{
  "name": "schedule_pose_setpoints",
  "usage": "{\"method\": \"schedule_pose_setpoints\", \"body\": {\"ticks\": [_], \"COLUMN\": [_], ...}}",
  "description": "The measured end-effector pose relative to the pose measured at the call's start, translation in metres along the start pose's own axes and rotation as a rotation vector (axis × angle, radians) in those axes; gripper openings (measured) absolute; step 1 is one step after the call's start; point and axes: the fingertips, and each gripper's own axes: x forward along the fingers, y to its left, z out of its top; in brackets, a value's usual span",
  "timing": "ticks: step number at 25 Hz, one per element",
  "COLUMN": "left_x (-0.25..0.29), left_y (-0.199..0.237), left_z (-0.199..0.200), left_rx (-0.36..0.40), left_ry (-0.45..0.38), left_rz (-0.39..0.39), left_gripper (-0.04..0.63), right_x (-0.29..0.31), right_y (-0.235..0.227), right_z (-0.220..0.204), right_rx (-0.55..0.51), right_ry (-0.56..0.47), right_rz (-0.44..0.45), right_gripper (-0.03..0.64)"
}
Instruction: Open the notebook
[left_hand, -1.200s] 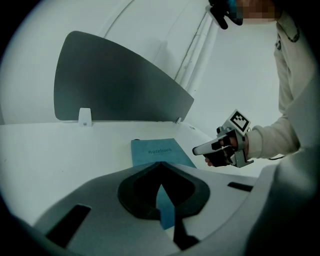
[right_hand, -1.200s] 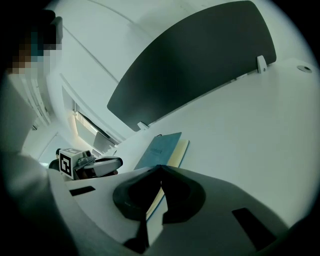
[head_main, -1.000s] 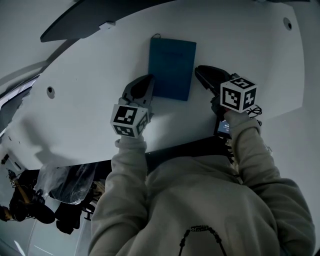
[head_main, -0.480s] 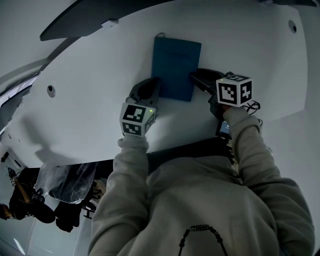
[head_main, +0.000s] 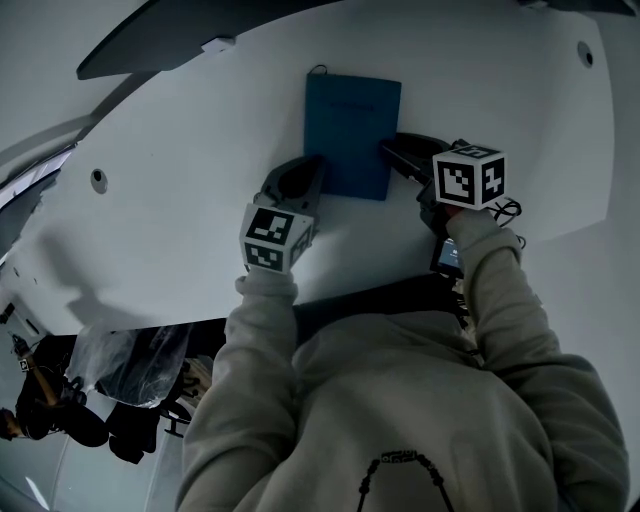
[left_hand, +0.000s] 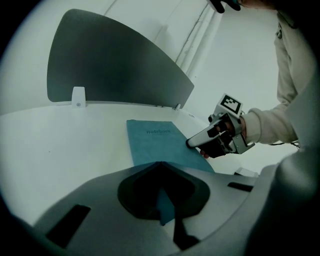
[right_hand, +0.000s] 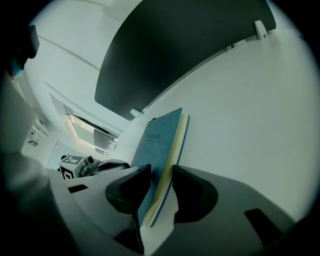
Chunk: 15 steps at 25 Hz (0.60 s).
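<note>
A blue notebook (head_main: 350, 130) lies shut and flat on the white table (head_main: 180, 150). My left gripper (head_main: 307, 168) sits at its near left corner. In the left gripper view the jaw tips meet over that corner (left_hand: 160, 167), and a sliver of blue cover shows in the hollow behind them. My right gripper (head_main: 393, 149) is at the notebook's right edge. Its jaws (right_hand: 161, 172) stand wide and straddle the cover and the cream page block (right_hand: 167, 160). The notebook (left_hand: 155, 145) and the right gripper (left_hand: 194, 143) also show in the left gripper view.
A dark grey curved panel (head_main: 180, 40) with a small white clip (left_hand: 77, 96) runs along the table's far edge. Round holes (head_main: 99, 181) (head_main: 585, 53) mark the tabletop. The near table edge is close to the person's body. Bags (head_main: 130, 370) lie on the floor at lower left.
Both grippers have closed in on the notebook. The right one moved left to its right edge and its jaws opened. The left one shifted to the near left corner.
</note>
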Motion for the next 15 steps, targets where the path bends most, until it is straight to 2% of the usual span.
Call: {"method": "schedule_pose_setpoints", "body": {"ticks": [4,10,15], "left_x": [0.001,0.002,0.000], "left_y": [-0.004,-0.010,-0.020], "left_z": [-0.002,-0.003,-0.008], "left_rx": [0.034,0.031,0.022], "left_ry": [0.012,0.008,0.007], "left_rz": [-0.016,-0.018,-0.055], "left_gripper": [-0.002,-0.002,-0.002], "right_x": [0.000,-0.005,-0.012], "right_y": [-0.001,0.001,0.016], "right_z": [0.000,0.007,0.022], "right_rx": [-0.010,0.007,-0.019], "right_ry": [0.017,0.010,-0.019], "right_rz": [0.003,0.047,0.102], "right_gripper": [0.130,0.130,0.109]}}
